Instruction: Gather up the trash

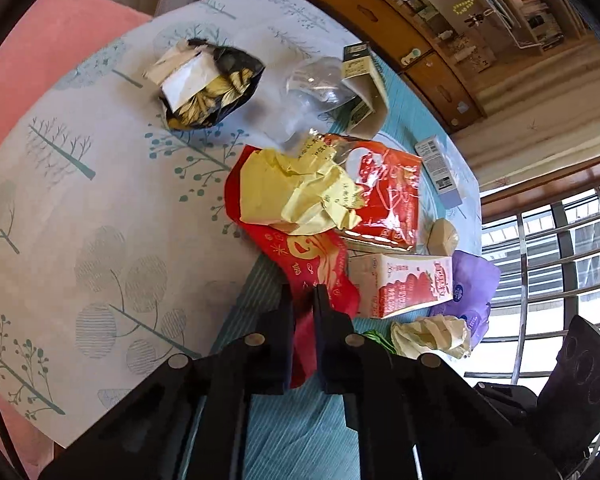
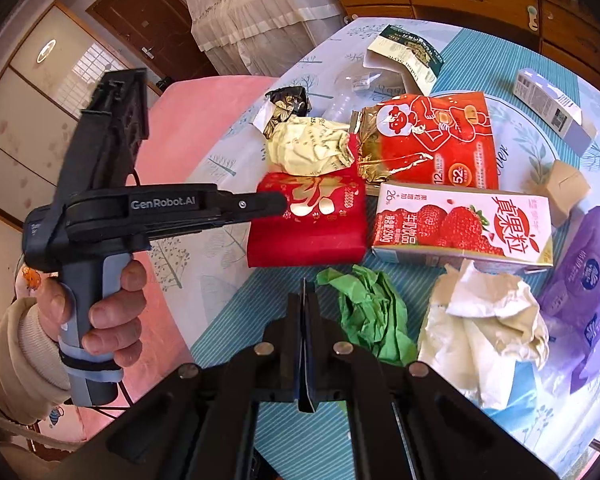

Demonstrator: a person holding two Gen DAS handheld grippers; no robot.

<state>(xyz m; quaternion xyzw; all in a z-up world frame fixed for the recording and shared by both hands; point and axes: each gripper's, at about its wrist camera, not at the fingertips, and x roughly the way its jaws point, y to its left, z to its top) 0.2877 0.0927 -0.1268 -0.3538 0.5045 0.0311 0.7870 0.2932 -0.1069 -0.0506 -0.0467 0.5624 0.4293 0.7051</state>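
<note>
While pinching the red gift bag (image 1: 320, 276) by its near edge, left hand-held gripper (image 1: 303, 296) clamped tight, presumably holding the bag as the trash receiver. Crumpled yellow paper (image 1: 300, 192) resting at its mouth. Right hand-held gripper (image 2: 305, 300) pressed together on a thin dark card edge (image 2: 306, 380), nature unclear. Just beyond on the bench (image 2: 228, 280): green paper wad (image 2: 368, 312), white tissue (image 2: 480, 320), strawberry milk carton (image 2: 460, 228), red snack pouch (image 2: 432, 140).

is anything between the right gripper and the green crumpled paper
Nothing visible. The green crumpled paper lies just ahead and right of the right gripper, on bare striped cloth. That gripper already pinches a thin blue-edged card between its fingers, which could hinder a grasp.
</note>
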